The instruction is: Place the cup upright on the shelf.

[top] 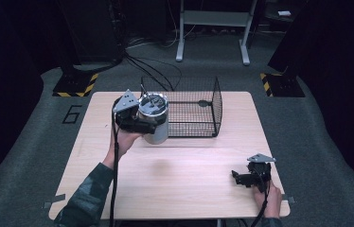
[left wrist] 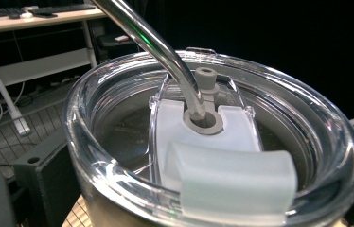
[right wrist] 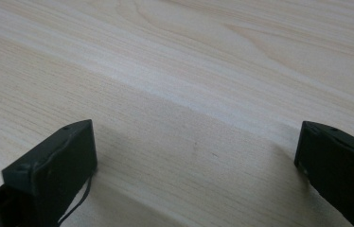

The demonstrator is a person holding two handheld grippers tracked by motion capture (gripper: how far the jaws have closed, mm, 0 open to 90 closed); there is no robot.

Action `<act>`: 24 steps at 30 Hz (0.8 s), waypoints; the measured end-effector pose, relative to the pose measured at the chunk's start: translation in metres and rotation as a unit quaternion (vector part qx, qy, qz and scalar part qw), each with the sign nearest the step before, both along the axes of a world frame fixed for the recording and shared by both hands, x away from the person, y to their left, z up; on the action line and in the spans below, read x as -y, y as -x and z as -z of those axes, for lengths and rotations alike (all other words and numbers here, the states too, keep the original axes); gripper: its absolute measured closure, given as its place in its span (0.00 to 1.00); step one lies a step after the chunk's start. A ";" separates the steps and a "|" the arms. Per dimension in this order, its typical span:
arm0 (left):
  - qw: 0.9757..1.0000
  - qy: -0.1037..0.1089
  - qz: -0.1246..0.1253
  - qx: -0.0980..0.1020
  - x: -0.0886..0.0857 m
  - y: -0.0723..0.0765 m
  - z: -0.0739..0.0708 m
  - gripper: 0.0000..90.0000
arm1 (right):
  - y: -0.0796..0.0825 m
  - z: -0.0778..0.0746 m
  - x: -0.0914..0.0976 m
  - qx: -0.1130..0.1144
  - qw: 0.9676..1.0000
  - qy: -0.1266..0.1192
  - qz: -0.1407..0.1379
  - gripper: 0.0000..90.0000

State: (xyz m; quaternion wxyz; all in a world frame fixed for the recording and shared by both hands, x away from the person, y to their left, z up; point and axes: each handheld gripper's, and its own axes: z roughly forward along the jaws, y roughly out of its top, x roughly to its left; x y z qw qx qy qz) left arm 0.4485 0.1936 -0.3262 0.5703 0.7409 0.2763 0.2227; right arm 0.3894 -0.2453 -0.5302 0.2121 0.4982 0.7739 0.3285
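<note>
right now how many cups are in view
1. The steel tumbler with a clear lid and metal straw is held in the left gripper, above the wooden table, beside the black wire basket. None seen inside the basket.

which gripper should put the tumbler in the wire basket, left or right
Left, probably. The left gripper already holds the tumbler right beside the wire basket; the right gripper sits open, far off near the table's front corner.

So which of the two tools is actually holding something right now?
The left tool, raised beside the wire basket, grips the steel tumbler with its clear lid and metal straw. The right tool rests open on the table, holding nothing.
</note>
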 end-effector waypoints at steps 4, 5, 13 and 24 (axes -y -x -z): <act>1.000 0.000 -0.002 0.004 0.004 -0.004 -0.004 0.03 | 0.000 0.000 0.000 -0.001 1.000 0.000 0.000 0.00; 1.000 0.000 -0.002 0.004 0.004 -0.004 -0.004 0.03 | 0.000 0.000 0.000 0.000 1.000 0.000 0.000 0.00; 1.000 -0.004 -0.006 0.007 0.012 -0.018 -0.008 0.03 | 0.000 0.000 0.000 0.000 1.000 0.000 0.000 0.00; 1.000 -0.005 -0.019 0.005 0.017 -0.039 -0.013 0.03 | 0.000 0.000 0.000 0.000 1.000 0.000 0.000 0.00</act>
